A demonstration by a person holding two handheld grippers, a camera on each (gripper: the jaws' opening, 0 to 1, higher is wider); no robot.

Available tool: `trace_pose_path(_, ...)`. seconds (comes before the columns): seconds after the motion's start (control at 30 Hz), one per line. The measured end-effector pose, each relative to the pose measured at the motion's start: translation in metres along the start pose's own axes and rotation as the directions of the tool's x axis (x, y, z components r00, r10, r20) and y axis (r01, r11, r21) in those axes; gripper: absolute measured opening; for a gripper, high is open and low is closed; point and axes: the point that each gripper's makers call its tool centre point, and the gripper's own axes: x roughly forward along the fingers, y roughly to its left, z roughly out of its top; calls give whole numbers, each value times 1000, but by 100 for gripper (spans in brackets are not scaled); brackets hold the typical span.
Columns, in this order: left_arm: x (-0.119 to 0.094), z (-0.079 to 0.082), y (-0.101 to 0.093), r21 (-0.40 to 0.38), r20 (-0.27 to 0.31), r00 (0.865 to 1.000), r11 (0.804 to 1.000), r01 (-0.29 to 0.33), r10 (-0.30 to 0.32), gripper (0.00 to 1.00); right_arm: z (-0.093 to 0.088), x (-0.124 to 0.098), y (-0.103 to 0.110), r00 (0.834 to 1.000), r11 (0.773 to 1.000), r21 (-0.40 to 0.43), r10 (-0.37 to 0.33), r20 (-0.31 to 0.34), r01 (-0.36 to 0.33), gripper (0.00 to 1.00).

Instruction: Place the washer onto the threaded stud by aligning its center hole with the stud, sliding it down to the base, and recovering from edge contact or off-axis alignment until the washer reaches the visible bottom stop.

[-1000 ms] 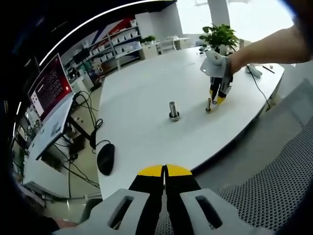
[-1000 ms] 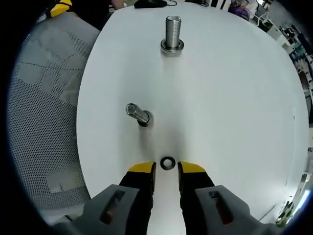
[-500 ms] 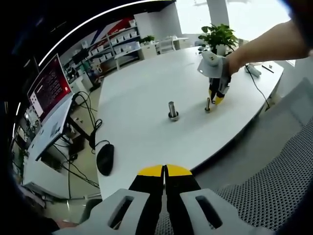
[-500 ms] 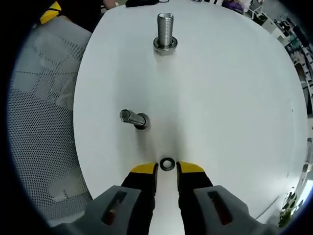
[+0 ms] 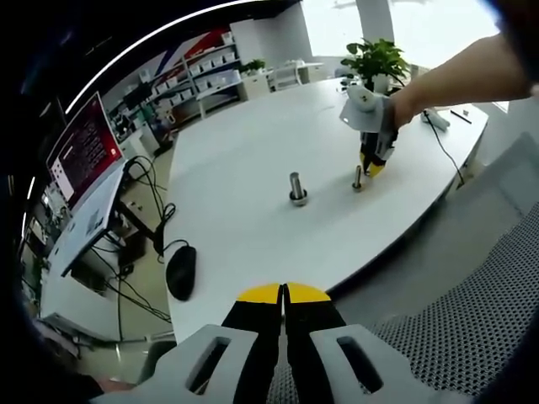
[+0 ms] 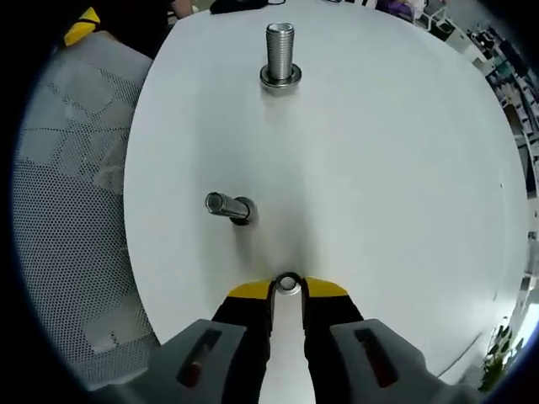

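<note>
A small dark washer (image 6: 281,280) lies flat on the white table (image 6: 396,168), right between the yellow fingertips of my right gripper (image 6: 288,289), which stands open around it with a narrow gap. A short slim stud (image 6: 226,204) rises just ahead and to the left. Farther off stands the tall threaded stud (image 6: 280,50) with a ring at its base. In the left gripper view, both studs (image 5: 297,188) (image 5: 358,178) show mid-table, with a hand holding the right gripper (image 5: 371,167) tip-down beside the slim one. My left gripper (image 5: 284,293) is shut and holds nothing, off the table's near edge.
A grey mesh chair (image 6: 72,177) sits by the table's left edge and below the left gripper (image 5: 472,320). A black mouse (image 5: 183,272) and cables lie on a lower desk beside a monitor (image 5: 82,150). A potted plant (image 5: 377,59) stands at the table's far end.
The right gripper has slid forward and down, so the washer now sits between its fingertips rather than just ahead of them. The jaw gap looks unchanged. The left gripper has not moved.
</note>
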Motion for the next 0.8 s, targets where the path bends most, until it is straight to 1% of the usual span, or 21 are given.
trace_pose_path(0.17,0,1,-1,-1,3,1000,1000,0,0,0,0,0,2,1000,1000,-3,-11,-1,11,16)
trace_pose_path(0.5,-1,5,1,-8,26,1000,1000,-6,6,0,1,1,-1,1000,1000,-6,-9,-16,9,16)
trace_pose_path(0.8,-1,5,2,-7,30,1000,1000,-7,7,0,1,1,1,999,1000,-4,-18,-32,17,16)
